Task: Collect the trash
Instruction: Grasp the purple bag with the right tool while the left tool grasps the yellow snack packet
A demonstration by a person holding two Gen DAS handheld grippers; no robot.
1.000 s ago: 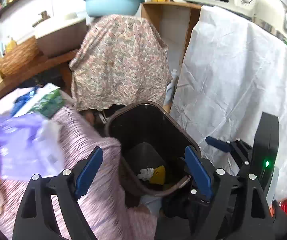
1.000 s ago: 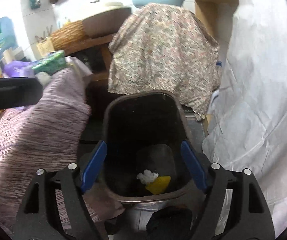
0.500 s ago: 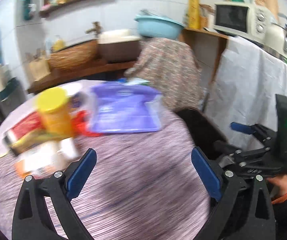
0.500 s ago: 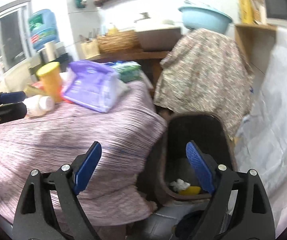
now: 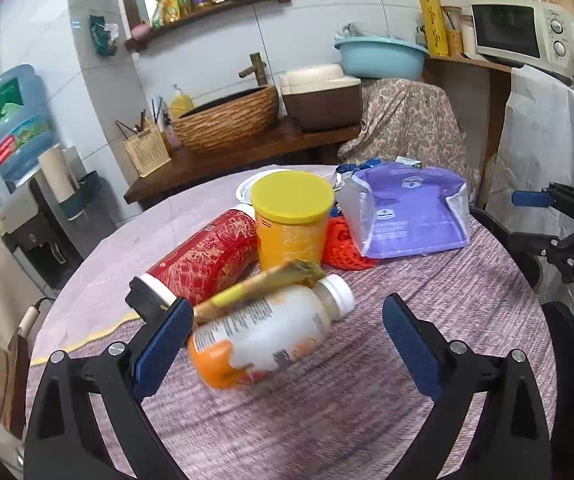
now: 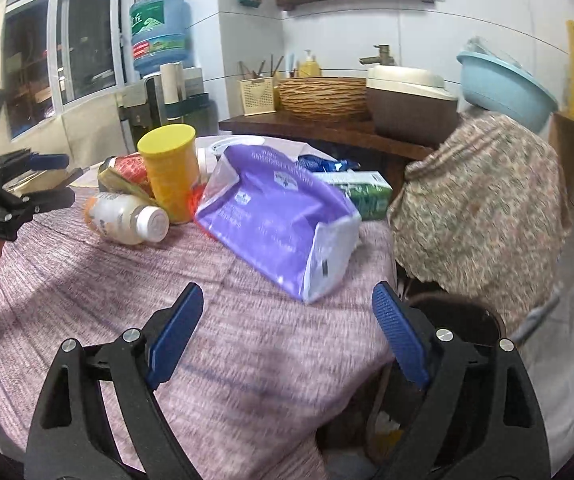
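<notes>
My left gripper [image 5: 283, 336] has its jaws spread wide with nothing pinched; they have just been opening. It hovers over the table [image 5: 367, 420], aimed at the trash heap.

Trash left on the table, from left to right in the left wrist view:
1. A red can [image 5: 207, 256], lying on its side.
2. A white bottle [image 5: 263, 332] with an orange base, lying on its side, nearest my left jaws and partly between them, not touched.
3. A yellowish wrapper [image 5: 259, 284], resting across the bottle.
4. A yellow-lidded tub [image 5: 291, 220], upright, touching the can.
5. An orange net [image 5: 343, 248], just behind the tub.
6. A purple bag [image 5: 407, 208], lying on its side at the right of the heap.
7. A green carton [image 6: 363, 192], behind the bag.

My right gripper [image 6: 287, 336] also has its jaws spread and empty; they have just been opening. It hovers near the table edge, facing the purple bag. The bin [image 6: 467, 320] stands on the floor just beside the table at the right; a little trash shows inside it.

Status, as judged: a small part is binned, and at least 7 items remain. No item is in hand.
</notes>
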